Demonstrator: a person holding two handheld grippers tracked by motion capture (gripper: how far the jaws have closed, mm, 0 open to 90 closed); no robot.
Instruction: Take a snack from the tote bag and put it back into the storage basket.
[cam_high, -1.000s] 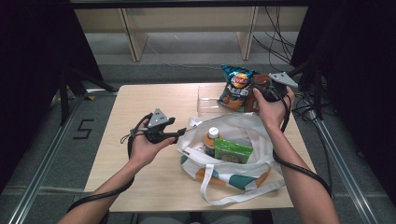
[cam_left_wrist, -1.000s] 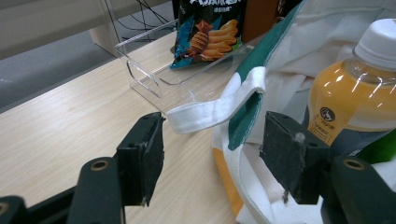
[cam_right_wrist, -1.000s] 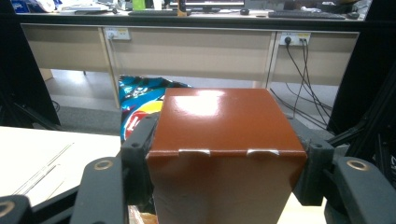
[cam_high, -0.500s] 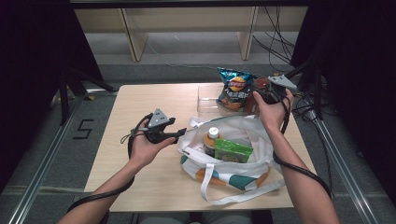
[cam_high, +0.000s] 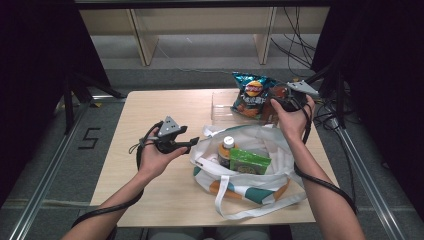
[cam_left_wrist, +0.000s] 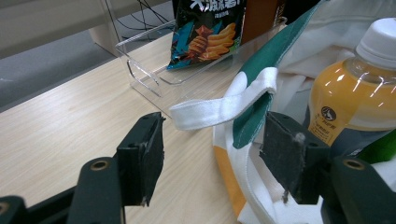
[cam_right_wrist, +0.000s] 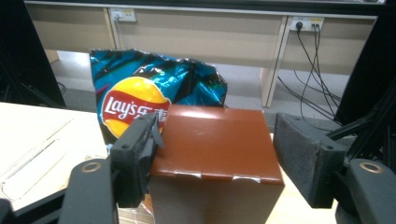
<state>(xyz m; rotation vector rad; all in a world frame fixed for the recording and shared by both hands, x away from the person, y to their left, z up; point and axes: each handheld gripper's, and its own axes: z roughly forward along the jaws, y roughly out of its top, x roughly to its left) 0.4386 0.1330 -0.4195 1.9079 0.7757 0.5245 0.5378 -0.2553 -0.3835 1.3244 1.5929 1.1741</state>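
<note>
A single brown cardboard box (cam_right_wrist: 217, 154) stands at the far right of the pale wooden table (cam_high: 150, 115), just in front of one teal foil bag of potato crisps (cam_right_wrist: 154, 100) that leans in a clear plastic tray (cam_left_wrist: 154, 70). The right gripper (cam_right_wrist: 219, 158) straddles the box, its jaws having just been opening; the left pad sits at the box's edge while the right pad stands clear of it, so the box is no longer clamped. In the high view the person's right hand (cam_high: 290, 117) covers most of the box. Nearer the person lies one white cloth tote bag with green and orange panels (cam_high: 250, 175), mouth open, holding one orange-drink bottle with a white cap (cam_high: 226, 150) and one flat green packet (cam_high: 250, 161); whatever lies beneath them cannot be made out. The left gripper (cam_left_wrist: 210, 149), held in the left hand (cam_high: 157, 157) beside the bag, has its jaws spread, with one white bag handle (cam_left_wrist: 219, 105) looped between them and beyond the pads, apparently unpinched. The bottle's lower half and the crisp bag's top are cut off in the left gripper view.
</note>
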